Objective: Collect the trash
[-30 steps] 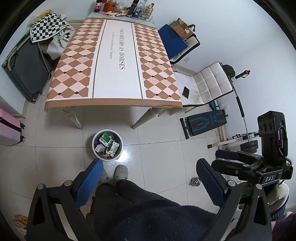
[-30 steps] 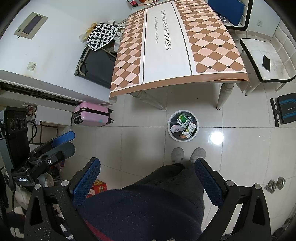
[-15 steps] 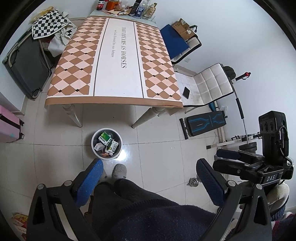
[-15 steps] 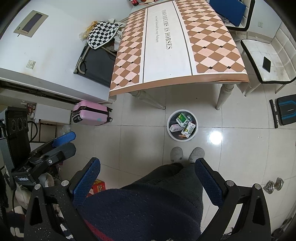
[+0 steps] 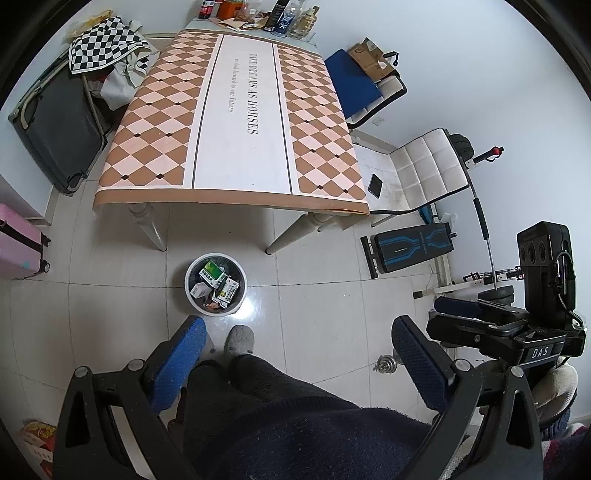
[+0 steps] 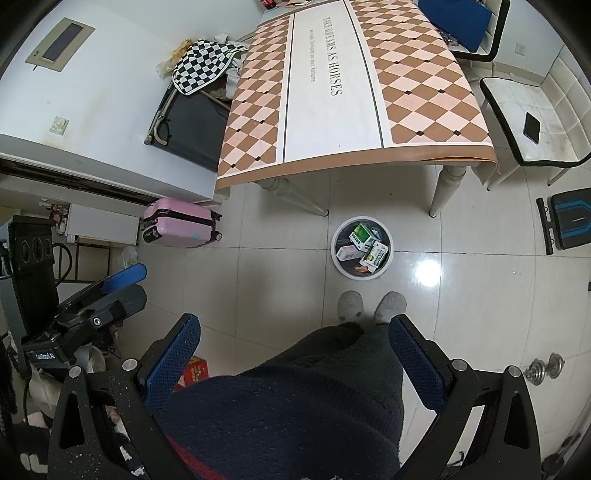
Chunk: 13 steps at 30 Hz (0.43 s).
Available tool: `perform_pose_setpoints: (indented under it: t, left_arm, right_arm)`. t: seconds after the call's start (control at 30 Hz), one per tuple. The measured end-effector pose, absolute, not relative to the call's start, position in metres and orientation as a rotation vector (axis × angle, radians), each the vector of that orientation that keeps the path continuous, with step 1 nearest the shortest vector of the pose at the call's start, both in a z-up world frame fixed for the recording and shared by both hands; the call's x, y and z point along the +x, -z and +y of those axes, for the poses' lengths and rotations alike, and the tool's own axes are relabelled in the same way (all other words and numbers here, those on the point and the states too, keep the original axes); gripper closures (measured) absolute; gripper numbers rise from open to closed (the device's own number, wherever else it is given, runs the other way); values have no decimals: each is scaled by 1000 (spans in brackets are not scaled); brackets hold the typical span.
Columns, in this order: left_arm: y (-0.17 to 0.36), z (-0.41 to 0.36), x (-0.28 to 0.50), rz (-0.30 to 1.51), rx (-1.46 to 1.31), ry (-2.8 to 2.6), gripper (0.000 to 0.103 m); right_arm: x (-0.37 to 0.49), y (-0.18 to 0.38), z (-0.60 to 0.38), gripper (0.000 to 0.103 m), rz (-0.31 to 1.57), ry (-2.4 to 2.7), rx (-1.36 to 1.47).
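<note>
Left claw (image 5: 295,354): jaws spread wide, holding nothing, held high and looking down past the person's dark trousers.
- Bin (image 5: 215,283): white, round, on the floor ahead and slightly left of this claw, just beyond the grey slippers (image 5: 239,339). Upright, mouth up; holds small boxes (image 5: 210,275), green-and-white, lying flat and jumbled.
- Surface (image 5: 236,122): checkered cloth, bare over its near part; bottles (image 5: 291,16) and clutter only along the far edge. Its legs stand just behind the bin.
- Right claw (image 5: 458,308) shows at the right edge of this view, apparently also apart.
- Dumbbell (image 5: 384,365) on the floor to the right, well clear.

Right claw (image 6: 293,350): jaws wide apart, nothing between them.
- Bin (image 6: 362,246) lies ahead and slightly right, near the surface's leg (image 6: 443,192).
- Pink suitcase (image 6: 177,221) far left; chair (image 6: 532,125) with phone (image 6: 532,125) far right.

Judgement: both claws about equally near the bin; no loose trash is visible nearby, so the collecting looks mostly done.
</note>
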<state>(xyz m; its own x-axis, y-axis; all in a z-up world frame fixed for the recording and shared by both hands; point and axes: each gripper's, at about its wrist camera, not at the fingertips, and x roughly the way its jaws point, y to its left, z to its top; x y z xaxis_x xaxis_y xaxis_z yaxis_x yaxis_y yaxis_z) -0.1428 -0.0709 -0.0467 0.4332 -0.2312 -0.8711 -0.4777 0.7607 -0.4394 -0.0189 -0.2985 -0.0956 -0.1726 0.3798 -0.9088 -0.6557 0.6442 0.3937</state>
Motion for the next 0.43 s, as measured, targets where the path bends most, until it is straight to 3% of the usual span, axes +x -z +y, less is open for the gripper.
perform_pose_setpoints:
  t: [0.43]
  left_arm:
    - [49,-72,-144,1135,-742,-181,0]
  right_arm:
    - [-21,96,-297,0,1481,-935,-243]
